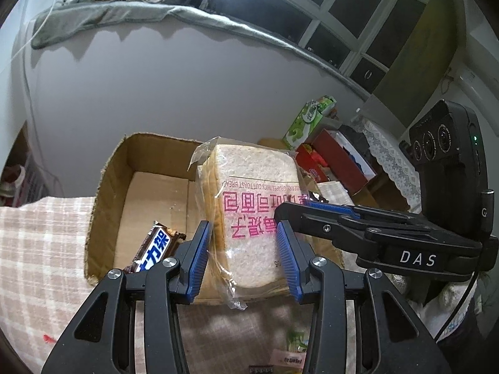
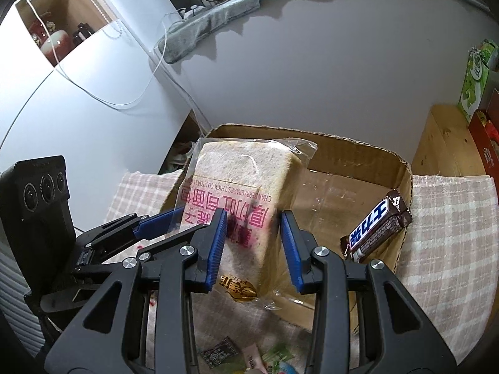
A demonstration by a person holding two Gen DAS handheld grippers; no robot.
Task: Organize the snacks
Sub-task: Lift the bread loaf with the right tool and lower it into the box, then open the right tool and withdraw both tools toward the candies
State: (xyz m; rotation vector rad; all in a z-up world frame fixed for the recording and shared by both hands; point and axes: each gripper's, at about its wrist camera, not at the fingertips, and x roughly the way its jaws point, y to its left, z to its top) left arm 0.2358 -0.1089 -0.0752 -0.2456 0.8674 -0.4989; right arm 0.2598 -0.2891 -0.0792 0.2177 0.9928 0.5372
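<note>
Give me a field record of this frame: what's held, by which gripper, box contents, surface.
held item: clear-bagged sliced toast loaf with pink print, lifted over the box
left gripper: shut on the loaf
right gripper: shut on the loaf
container: open brown cardboard box
box contents: none visible on its floor
box rim: brown-wrapped chocolate bar leaning there
surface: pink checked cloth
</note>
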